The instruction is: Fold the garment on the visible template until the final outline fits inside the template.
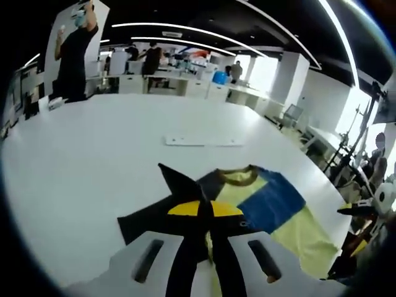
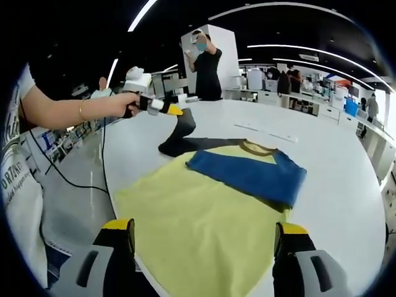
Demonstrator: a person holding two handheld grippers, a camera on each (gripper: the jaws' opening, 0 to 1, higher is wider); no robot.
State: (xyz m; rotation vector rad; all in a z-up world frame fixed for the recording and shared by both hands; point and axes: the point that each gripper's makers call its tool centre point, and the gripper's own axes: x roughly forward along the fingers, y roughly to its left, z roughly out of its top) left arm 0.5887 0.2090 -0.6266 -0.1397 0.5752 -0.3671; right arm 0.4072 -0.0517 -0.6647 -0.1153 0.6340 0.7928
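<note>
A: Where does the garment (image 2: 216, 210) lie?

B: I see the T-shirt, yellow, blue and black, flat on the white table (image 2: 346, 185), spreading forward from between my right gripper (image 2: 204, 244) jaws. One blue sleeve (image 2: 247, 173) is already folded across the chest. The black sleeve (image 1: 179, 185) rises from the table, pinched at the tips of my left gripper (image 1: 205, 210).

A: State of the jaws?

B: Left: closed on the black sleeve, the cloth hanging limp from the tips. Right: spread wide, holding nothing, one jaw near each side of the yellow hem.

A: How will it handle?

B: I judge it light, soft and limp; it should drape and wrinkle, and slide easily on the smooth tabletop. Pinch at seams, sleeve ends or hem corners, and lift clear, not drag.

A: Surroundings?

B: A pale flat strip (image 1: 204, 141) lies on the table well beyond the left jaws, past the collar (image 1: 238, 176); whether it belongs to the template I cannot tell. A person in black (image 2: 207, 65) stands beyond the far table edge. A cable (image 2: 86, 173) hangs off the table edge outside the right gripper's left jaw. Nothing lies on the shirt itself.
</note>
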